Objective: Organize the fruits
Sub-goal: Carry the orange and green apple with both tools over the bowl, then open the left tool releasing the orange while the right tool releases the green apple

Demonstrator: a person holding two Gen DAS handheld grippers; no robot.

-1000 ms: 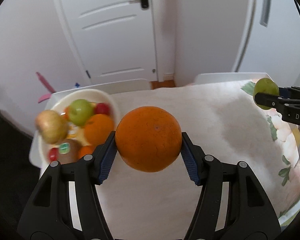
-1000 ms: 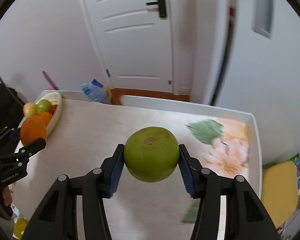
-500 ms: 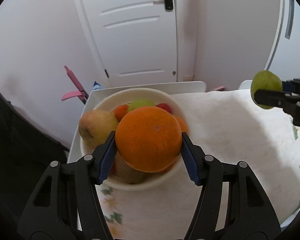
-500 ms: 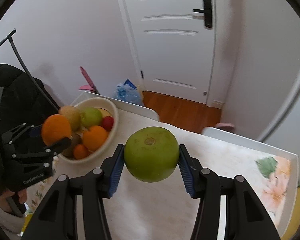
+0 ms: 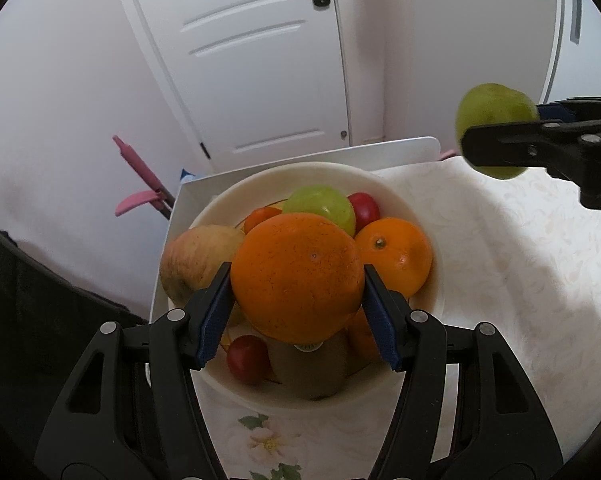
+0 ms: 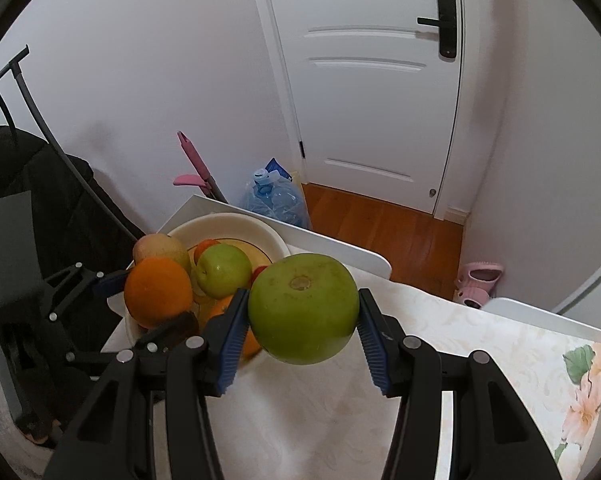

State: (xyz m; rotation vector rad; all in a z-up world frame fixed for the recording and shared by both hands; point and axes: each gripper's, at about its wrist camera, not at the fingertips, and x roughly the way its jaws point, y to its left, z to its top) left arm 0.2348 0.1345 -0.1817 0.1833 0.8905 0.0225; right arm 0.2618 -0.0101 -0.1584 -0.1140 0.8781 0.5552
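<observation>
Orange skin fills the middle of the left wrist view: a large orange (image 5: 298, 278) is clamped between the blue ribbed pads (image 5: 214, 316) of the left gripper (image 5: 298, 300), and it hangs directly above a cream bowl (image 5: 416, 208) that sits at the corner of a table (image 5: 520, 280) spread with a pale floral cloth. The bowl is already heaped with a tan pear-like fruit (image 5: 196, 260) at the left, a green apple (image 5: 320, 206) at the back, a smaller orange (image 5: 394, 256) at the right, small red fruits (image 5: 247, 358) at the front and back, and a brown kiwi (image 5: 308, 372) under the held orange. The kiwi carries a small round sticker, mostly hidden, and its print is too small to read; it may be green and white. The right gripper (image 6: 302, 322) is clamped on a big green round fruit (image 6: 303, 308), its stem scar facing the lens, held in the air over the cloth just to the right of the bowl and clear of it. From the right wrist view the left gripper and its orange show at the bowl's near left side. A white door (image 6: 372, 80) with a black handle stands behind.
</observation>
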